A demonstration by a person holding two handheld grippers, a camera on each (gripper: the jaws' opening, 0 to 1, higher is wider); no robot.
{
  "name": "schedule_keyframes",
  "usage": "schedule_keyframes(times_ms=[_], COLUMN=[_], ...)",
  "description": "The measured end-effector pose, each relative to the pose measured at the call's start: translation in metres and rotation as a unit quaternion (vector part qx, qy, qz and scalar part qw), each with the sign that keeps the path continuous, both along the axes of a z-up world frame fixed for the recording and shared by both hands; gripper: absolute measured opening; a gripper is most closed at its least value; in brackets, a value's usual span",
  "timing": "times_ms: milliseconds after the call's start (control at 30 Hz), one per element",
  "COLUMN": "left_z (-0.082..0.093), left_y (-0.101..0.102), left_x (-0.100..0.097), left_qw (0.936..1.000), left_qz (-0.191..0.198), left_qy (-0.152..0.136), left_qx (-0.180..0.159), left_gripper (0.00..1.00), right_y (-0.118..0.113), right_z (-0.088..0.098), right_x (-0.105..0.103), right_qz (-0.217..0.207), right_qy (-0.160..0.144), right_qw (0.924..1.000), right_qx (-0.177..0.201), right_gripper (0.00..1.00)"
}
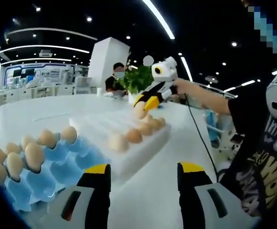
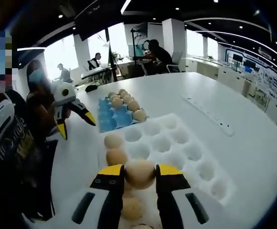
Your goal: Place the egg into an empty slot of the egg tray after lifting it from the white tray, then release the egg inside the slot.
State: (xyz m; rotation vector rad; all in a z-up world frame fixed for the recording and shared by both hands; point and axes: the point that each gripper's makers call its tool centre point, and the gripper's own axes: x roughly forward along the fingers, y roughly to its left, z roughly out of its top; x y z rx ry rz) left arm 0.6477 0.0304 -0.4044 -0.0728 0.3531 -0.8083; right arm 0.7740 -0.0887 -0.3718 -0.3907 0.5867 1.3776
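While the right gripper [image 2: 139,179] pinches a tan egg [image 2: 139,173] just above the white tray [image 2: 210,183], the lift looks begun and the carry to the blue egg tray [image 2: 110,118], with empty slots on its near side, remains. The egg looks smooth and whole. The left gripper [image 1: 144,176] hangs spread apart, holding nothing.

In the right gripper view, the fingers [image 2: 169,175] cover both flanks of the egg [image 2: 139,173]. At seven o'clock in the left gripper view, the blue egg tray [image 1: 57,167] runs off the picture's edge.
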Motion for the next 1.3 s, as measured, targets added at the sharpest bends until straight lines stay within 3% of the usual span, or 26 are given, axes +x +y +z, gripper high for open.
schedule_keyframes(times_ms=[300, 467, 600, 667, 933, 1300], left_z=[0.008, 0.012, 0.016, 0.019, 0.027, 0.027], left_y=[-0.006, -0.009, -0.010, -0.013, -0.018, -0.013], left_x=[0.009, 0.014, 0.020, 0.021, 0.031, 0.044], left_qw=[0.9996, 0.9992, 0.9986, 0.9983, 0.9972, 0.9941], left_qz=[0.016, 0.026, 0.027, 0.026, 0.043, 0.074], left_qy=[-0.021, -0.030, -0.040, -0.046, -0.060, -0.074], left_qx=[0.010, 0.012, 0.023, 0.024, 0.008, 0.030], left_gripper=[0.56, 0.56, 0.54, 0.54, 0.48, 0.40], right_y=[0.036, 0.056, 0.075, 0.083, 0.109, 0.125], right_z=[0.014, 0.015, 0.009, 0.009, 0.003, -0.006], right_x=[-0.029, -0.045, -0.068, -0.074, -0.084, -0.080], right_qz=[0.018, 0.022, 0.033, 0.038, 0.044, 0.038], right_qy=[0.000, 0.021, 0.067, 0.071, 0.080, 0.112], right_qw=[0.9995, 0.9989, 0.9962, 0.9955, 0.9942, 0.9918], right_qx=[0.025, 0.037, 0.044, 0.051, 0.056, 0.048], right_gripper=[0.27, 0.27, 0.28, 0.28, 0.28, 0.28])
